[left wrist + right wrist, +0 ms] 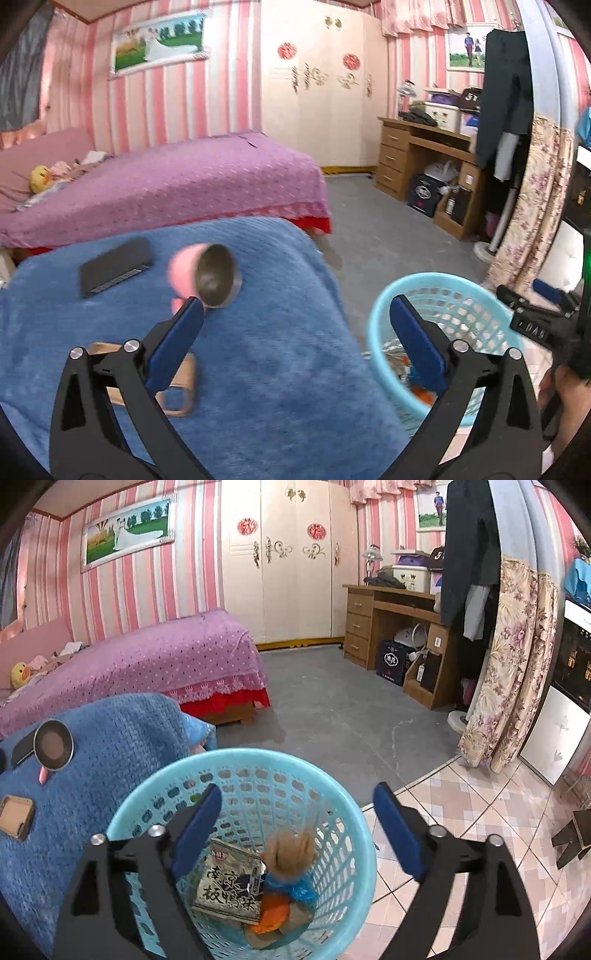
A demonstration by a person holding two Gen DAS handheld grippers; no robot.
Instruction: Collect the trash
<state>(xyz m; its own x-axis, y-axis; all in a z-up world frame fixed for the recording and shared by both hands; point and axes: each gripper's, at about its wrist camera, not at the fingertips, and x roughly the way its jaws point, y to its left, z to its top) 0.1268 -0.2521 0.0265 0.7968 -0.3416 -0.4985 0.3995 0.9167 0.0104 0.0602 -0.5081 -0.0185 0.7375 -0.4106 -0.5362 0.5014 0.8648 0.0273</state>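
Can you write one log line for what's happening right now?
left gripper: open, over blue blanket | right gripper: open, above basket | trash: wrapper in basket

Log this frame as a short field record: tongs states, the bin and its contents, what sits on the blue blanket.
left tongs: open, empty, over the blue blanket's edge
right tongs: open, empty, above the basket
basket: light blue, perforated, upright on the floor beside the blanket
basket contents: printed wrapper, orange scrap, blue plastic bit, blurred tan piece
on blanket: pink mug lying on its side, black flat case, brown cardboard piece
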